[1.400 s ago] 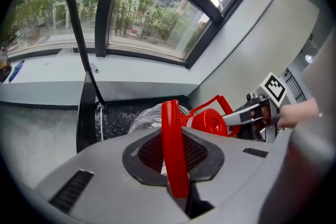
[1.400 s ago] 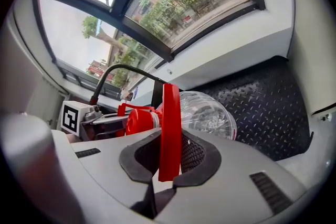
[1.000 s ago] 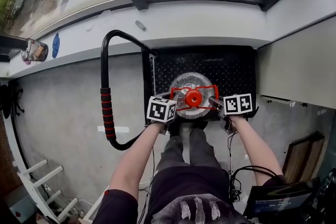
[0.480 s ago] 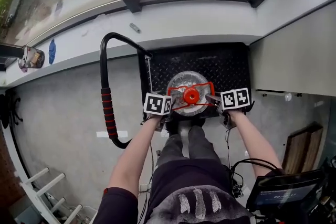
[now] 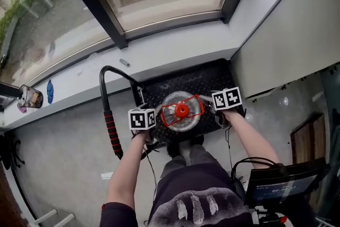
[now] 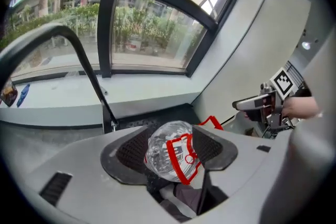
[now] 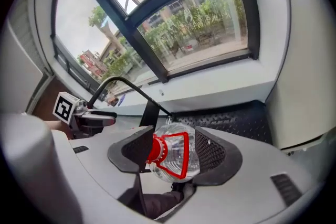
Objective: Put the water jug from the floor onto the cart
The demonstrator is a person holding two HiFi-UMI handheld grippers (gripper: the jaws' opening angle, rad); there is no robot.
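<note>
Jug of clear ribbed plastic with red cap and red strap handle, standing on black diamond-plate cart deck, my left gripper and right gripper flanking it, textured dark fingers spreading, gripping nothing

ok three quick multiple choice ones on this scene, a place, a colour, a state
1. Where is the water jug? A on the floor beside the cart; B on the cart's black deck; C on the window ledge.
2. What colour is its cap? A blue; B white; C red.
3. How does the jug stand? A on its side; B upright, cap on; C upright, cap off.
Answers: 1 B: black deck shows all round it. 2 C: the cap shows red in every view. 3 B: the head view looks down on the cap.
</note>
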